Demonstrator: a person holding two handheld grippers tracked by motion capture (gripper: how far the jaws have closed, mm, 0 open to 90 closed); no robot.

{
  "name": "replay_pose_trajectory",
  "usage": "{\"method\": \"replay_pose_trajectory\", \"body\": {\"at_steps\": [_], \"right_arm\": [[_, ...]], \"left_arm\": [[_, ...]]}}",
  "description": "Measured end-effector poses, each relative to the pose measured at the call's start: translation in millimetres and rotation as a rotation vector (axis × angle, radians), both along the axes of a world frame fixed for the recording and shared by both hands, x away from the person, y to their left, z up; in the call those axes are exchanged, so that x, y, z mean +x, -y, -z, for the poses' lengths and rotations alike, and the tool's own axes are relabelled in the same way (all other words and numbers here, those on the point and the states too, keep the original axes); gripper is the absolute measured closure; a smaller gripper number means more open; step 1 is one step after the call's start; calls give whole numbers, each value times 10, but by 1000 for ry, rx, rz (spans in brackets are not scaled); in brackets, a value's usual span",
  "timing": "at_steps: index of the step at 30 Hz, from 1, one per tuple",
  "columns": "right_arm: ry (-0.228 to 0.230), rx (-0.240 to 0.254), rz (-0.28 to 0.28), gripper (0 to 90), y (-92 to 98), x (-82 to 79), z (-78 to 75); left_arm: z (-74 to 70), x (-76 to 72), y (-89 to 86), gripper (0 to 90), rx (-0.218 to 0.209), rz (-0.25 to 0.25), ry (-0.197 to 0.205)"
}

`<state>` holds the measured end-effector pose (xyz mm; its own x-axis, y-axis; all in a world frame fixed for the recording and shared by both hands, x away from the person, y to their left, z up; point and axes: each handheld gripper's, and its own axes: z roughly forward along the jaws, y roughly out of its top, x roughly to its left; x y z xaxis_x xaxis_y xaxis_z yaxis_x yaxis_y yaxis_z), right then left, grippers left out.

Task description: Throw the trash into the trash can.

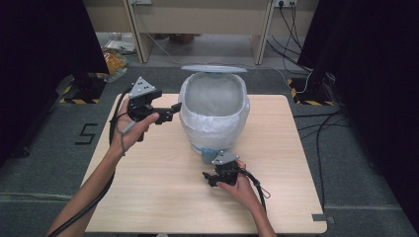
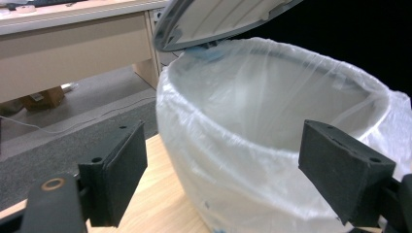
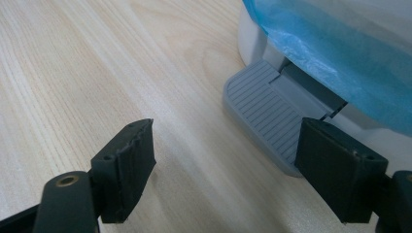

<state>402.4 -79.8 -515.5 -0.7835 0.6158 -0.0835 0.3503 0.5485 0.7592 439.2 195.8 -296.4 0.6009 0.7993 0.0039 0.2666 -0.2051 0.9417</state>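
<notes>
I am looking down on a pale wooden table (image 1: 163, 197) where a small white pedal bin lined with a thin translucent plastic bag (image 1: 214, 116) is standing near the far middle. Its grey lid (image 1: 214, 69) is standing raised behind the opening, so the mouth is facing up.

My left gripper (image 1: 174, 109) is hovering just left of the bin's upper rim, level and pointing rightward at it. Its fingers (image 2: 119, 172) are spread wide with nothing pressed between them; in the left gripper view the bag-covered rim (image 2: 252, 141) is sitting straight ahead, bulging into the gap between the two pads without touching either that I can see.

My right gripper (image 1: 211, 178) is resting low on the table at the bin's near side. Its fingers (image 3: 128, 167) are parted and empty, and the ribbed grey foot pedal (image 3: 265, 114) is lying just ahead of them beside the right pad, at the bin's base under a blue fold of bag (image 3: 340, 53).

I am judging the left gripper to be the one placed for the bag's edge: the rim is running crosswise to its fingers, directly in front.
</notes>
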Motion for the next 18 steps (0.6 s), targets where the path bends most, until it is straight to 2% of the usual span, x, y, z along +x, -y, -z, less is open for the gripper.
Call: {"method": "replay_pose_trajectory", "body": {"at_steps": [3, 9, 12, 18], "right_arm": [[-5, -3, 1, 223, -1, -3, -2], [-1, 0, -1, 222, 1, 0, 0], [0, -1, 1, 222, -2, -2, 1], [-1, -1, 0, 222, -1, -2, 0]], "left_arm": [[48, -38, -83, 173, 9, -2, 1], [214, -140, -187, 170, -3, 2, -16], [312, -193, -216, 170, -23, 5, -24], [473, -325, -244, 170, -4, 14, -22]]}}
